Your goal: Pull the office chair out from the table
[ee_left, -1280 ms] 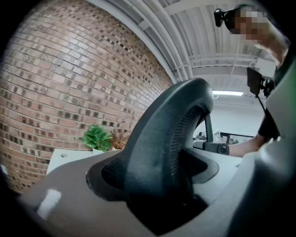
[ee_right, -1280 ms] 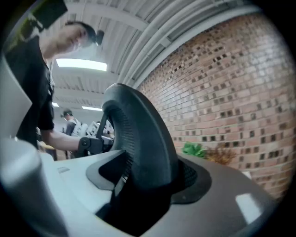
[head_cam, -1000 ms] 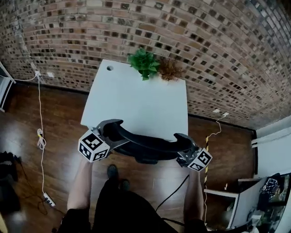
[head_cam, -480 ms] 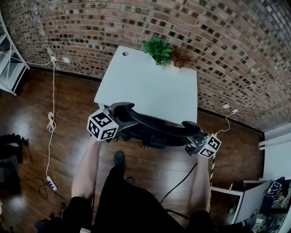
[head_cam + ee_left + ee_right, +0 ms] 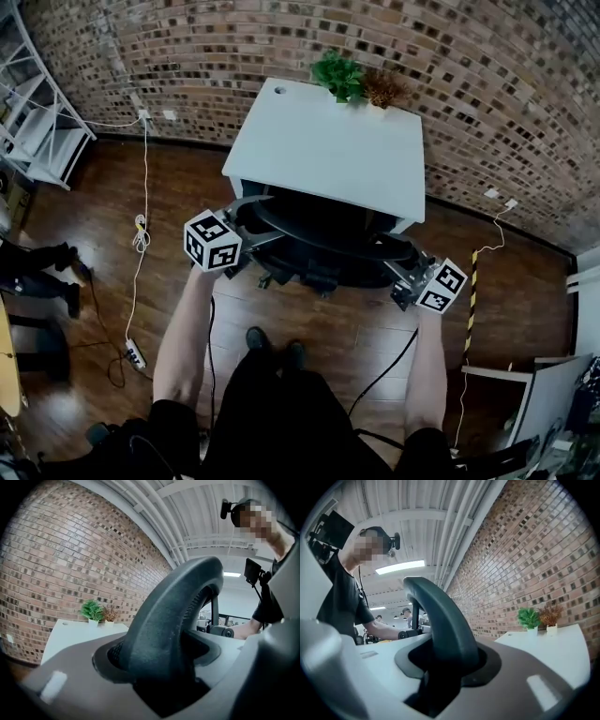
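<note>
The black office chair's curved backrest spans between my two grippers, just in front of the white table; its seat is still partly under the table edge. My left gripper clasps the backrest's left end, its jaws opening slightly around the thick rim. My right gripper holds the right end, jaws closing on the narrower rim. In both gripper views the rim fills the gap between the jaws.
Two small potted plants stand at the table's far edge by the brick wall. A white shelf is at the left. Cables and a power strip lie on the wooden floor. My feet are behind the chair.
The chair has rolled back toward me, out from under the table, with both grippers staying on its backrest. The table now lies farther away in the head view.
</note>
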### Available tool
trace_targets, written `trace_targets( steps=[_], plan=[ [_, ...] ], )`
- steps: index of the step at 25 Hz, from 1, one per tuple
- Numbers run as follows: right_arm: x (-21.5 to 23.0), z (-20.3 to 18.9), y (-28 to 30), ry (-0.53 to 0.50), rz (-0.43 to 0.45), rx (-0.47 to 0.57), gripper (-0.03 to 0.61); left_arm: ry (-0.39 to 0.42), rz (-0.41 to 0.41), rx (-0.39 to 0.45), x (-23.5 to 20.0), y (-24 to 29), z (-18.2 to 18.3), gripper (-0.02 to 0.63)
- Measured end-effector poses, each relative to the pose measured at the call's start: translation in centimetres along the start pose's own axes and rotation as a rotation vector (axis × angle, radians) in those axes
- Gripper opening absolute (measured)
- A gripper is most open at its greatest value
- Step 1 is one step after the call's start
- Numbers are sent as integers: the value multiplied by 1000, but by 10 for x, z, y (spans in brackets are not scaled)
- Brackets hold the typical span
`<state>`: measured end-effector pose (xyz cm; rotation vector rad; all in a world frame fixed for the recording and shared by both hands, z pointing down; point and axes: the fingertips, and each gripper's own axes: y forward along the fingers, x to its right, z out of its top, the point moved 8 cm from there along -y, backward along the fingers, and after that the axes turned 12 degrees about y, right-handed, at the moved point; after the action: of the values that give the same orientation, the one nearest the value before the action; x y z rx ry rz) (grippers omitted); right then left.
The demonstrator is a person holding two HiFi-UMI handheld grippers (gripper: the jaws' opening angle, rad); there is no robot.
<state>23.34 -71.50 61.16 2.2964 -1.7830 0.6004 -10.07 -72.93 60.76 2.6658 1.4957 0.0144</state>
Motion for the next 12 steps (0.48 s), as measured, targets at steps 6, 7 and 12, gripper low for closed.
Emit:
trace_targets(
  steps=[6, 7, 12],
  plan=[
    [-96, -8, -8, -38, -57, 15, 150, 11, -48, 21, 56, -51, 21, 434],
    [-116, -8, -8, -41, -64, 16, 150, 12, -54, 22, 67, -64, 29, 434],
    [-176, -51, -15, -80, -98, 48, 153, 53, -93, 46, 110, -109, 19, 432]
  ],
)
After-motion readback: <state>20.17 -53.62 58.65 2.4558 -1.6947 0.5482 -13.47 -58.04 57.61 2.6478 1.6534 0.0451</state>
